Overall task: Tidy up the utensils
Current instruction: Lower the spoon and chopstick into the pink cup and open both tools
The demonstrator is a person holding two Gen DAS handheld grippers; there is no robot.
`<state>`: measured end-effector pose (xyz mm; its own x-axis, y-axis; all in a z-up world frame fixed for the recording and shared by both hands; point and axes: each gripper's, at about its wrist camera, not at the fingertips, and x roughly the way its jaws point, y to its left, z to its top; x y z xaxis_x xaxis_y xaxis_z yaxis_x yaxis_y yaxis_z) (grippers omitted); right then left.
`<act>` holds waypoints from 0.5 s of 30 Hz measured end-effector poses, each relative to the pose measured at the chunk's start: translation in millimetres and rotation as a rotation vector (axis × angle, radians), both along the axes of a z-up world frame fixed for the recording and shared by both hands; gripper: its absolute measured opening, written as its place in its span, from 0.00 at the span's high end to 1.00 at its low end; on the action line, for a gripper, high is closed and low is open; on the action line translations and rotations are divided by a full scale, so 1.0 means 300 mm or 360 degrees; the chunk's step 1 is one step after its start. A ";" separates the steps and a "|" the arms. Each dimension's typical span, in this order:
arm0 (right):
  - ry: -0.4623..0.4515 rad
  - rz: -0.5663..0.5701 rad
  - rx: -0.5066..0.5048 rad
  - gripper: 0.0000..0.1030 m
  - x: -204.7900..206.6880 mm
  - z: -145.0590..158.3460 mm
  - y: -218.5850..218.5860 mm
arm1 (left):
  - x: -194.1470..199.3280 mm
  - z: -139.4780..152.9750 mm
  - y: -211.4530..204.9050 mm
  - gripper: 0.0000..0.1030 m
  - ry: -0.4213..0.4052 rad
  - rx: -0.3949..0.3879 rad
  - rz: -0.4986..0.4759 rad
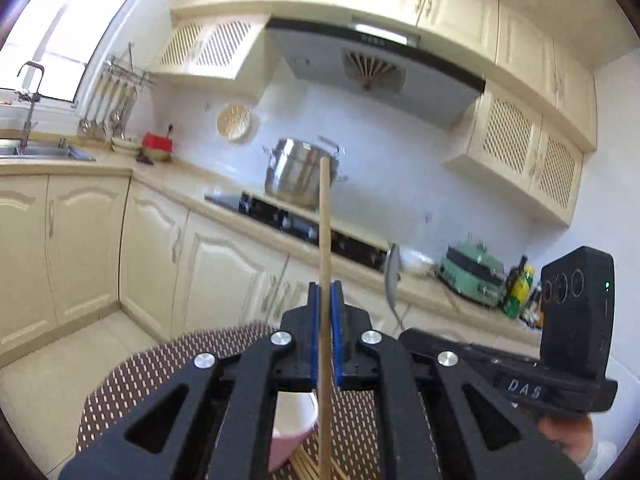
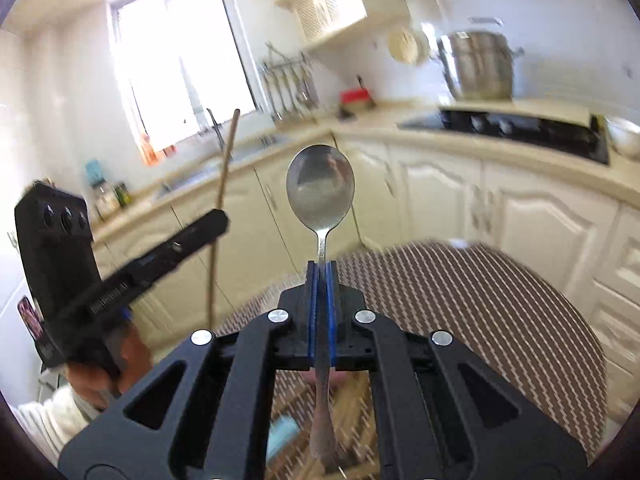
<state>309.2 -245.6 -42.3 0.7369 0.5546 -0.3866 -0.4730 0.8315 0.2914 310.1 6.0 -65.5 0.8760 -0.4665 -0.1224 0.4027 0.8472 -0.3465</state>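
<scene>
My left gripper (image 1: 325, 292) is shut on a wooden chopstick (image 1: 325, 224) that stands upright between its blue pads, raised above the table. My right gripper (image 2: 322, 270) is shut on the handle of a metal spoon (image 2: 320, 188), bowl up. In the right wrist view the left gripper (image 2: 208, 222) shows at the left with the chopstick (image 2: 224, 176) rising from it. In the left wrist view the spoon (image 1: 392, 276) sticks up beside the right gripper's body. Below the left gripper lie a pink and white bowl (image 1: 294, 424) and several more chopsticks (image 1: 306, 466).
A round table with a brown woven mat (image 2: 480, 304) lies beneath both grippers. Beyond it run cream cabinets, a counter with a black hob (image 1: 304, 224), a steel pot (image 1: 300, 174), a green appliance (image 1: 474, 276) and a sink (image 1: 44, 152). A person's hand (image 2: 108, 376) holds the left gripper.
</scene>
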 end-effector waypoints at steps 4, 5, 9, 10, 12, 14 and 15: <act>-0.0096 0.0020 0.0102 0.96 0.081 0.023 0.074 | 0.028 0.027 0.004 0.95 -0.0157 -0.0028 0.0103; -0.0111 0.0011 0.0125 0.96 0.103 0.012 0.087 | 0.035 0.029 0.006 0.95 -0.0194 -0.0038 0.0145; -0.0170 -0.0028 0.0189 0.96 0.155 0.011 0.137 | 0.064 0.040 0.021 0.95 -0.0295 -0.0098 0.0233; -0.0180 -0.0036 0.0200 0.96 0.162 0.012 0.145 | 0.073 0.039 0.023 0.95 -0.0317 -0.0114 0.0257; -0.0210 -0.0067 0.0216 0.96 0.185 0.010 0.156 | 0.096 0.037 0.022 0.95 -0.0321 -0.0139 0.0274; -0.0226 -0.0086 0.0227 0.96 0.200 -0.003 0.168 | 0.106 0.025 0.020 0.95 -0.0339 -0.0136 0.0297; -0.0228 -0.0087 0.0215 0.96 0.199 -0.010 0.174 | 0.116 0.016 0.013 0.95 -0.0331 -0.0123 0.0309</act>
<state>369.0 -193.4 -45.4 0.8094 0.5520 -0.2005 -0.4727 0.8149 0.3353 344.9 9.9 -60.6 0.9524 -0.2887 0.0983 0.3048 0.8898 -0.3398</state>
